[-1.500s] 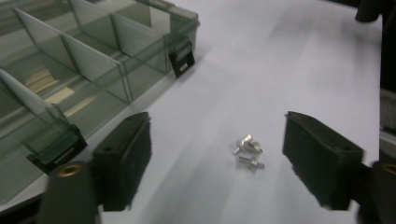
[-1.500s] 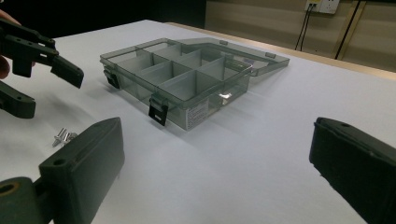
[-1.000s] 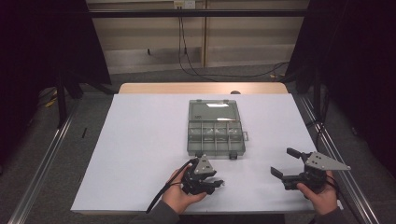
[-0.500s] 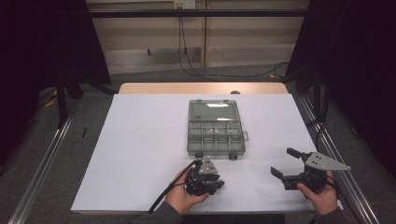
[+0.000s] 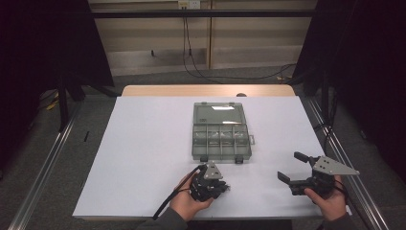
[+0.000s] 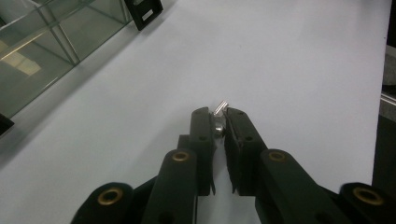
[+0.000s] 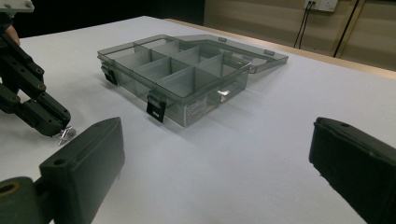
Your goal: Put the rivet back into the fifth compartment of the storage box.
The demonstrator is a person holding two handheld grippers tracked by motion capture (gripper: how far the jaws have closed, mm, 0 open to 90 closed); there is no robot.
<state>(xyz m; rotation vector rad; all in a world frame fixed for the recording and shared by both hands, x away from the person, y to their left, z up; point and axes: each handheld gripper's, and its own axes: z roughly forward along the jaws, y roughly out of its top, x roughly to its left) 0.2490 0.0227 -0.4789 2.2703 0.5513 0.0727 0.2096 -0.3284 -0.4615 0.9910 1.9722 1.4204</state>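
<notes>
A white table [image 5: 143,158] stands in a dim room, with cables running down the far wall. On it an open clear box [image 5: 221,136] with divided compartments lies lid back. Just in front of the box, the left gripper [image 6: 219,123] points down at the table; its jaws have just been closing and now pinch a small silver screw [image 6: 219,112] at their tips, low against the surface. The right gripper [image 5: 294,167], near the right edge, holds its jaws wide apart with nothing between them.

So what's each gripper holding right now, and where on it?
The left gripper pinches a small metal screw by one end; the right gripper is open, holding nothing.
</notes>
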